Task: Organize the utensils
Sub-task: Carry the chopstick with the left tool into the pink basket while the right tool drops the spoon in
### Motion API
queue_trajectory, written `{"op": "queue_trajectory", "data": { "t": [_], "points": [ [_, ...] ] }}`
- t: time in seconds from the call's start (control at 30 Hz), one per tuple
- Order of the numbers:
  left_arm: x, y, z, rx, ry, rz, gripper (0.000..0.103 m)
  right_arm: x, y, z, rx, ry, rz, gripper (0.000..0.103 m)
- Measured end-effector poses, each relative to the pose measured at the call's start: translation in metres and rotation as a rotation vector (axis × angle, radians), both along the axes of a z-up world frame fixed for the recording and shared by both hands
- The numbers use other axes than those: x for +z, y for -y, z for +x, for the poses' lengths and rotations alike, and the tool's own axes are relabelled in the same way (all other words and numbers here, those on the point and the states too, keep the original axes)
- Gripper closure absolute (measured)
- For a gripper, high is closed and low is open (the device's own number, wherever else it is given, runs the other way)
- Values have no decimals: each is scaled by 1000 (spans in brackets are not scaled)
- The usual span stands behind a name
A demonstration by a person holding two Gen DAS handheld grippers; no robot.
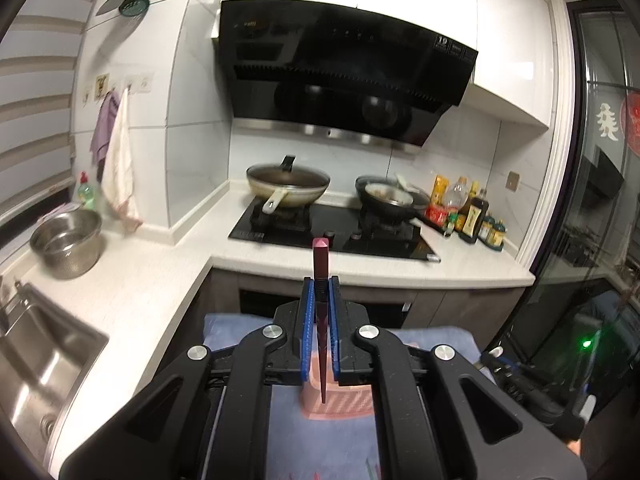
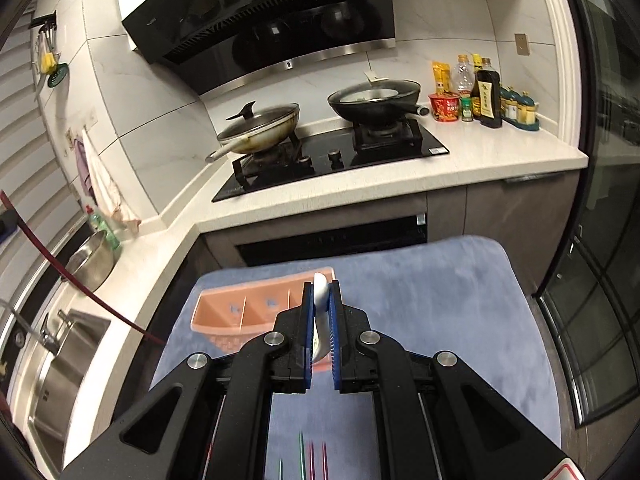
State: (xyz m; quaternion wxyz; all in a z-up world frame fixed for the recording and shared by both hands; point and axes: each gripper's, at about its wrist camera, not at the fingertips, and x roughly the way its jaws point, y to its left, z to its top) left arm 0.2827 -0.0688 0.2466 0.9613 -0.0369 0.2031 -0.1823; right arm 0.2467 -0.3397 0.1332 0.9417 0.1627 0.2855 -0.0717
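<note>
My left gripper [image 1: 321, 282] is shut on a dark red chopstick [image 1: 320, 256], held upright with its thin tip down over the pink utensil organizer [image 1: 352, 402]. The same chopstick shows at the left of the right wrist view [image 2: 60, 272]. My right gripper [image 2: 321, 286] is shut on a white spoon [image 2: 320, 292], held above the right end of the pink organizer [image 2: 236, 312], which has several compartments. More chopsticks [image 2: 312, 460], green and red, lie on the blue cloth [image 2: 440, 312] near the bottom edge.
The blue cloth covers a stool or small table in front of the counter [image 2: 400, 184]. A stove with two pans [image 2: 260, 124] is behind. A steel sink [image 1: 36, 364] and a steel bowl [image 1: 66, 242] are at left. Condiment bottles [image 2: 484, 96] stand at right.
</note>
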Motion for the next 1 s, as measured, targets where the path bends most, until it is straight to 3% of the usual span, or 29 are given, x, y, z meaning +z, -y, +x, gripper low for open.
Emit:
{"op": "queue_trajectory", "data": {
  "t": [0.13, 0.33, 0.63, 0.83, 1.0],
  "points": [
    [1, 17, 25, -3, 14, -4, 96, -4, 3, 32, 1, -11, -15, 96],
    [-30, 35, 60, -2, -35, 11, 96, -32, 3, 75, 16, -81, -15, 96],
    [-90, 40, 95, 16, -155, 41, 96, -81, 0, 102, 39, -172, -9, 96],
    [-111, 39, 108, 31, -209, 36, 96, -95, -1, 110, 54, -200, 3, 94],
    [-109, 36, 100, 55, -203, 42, 80, -82, -2, 99, 38, -167, -22, 88]
  ]
}}
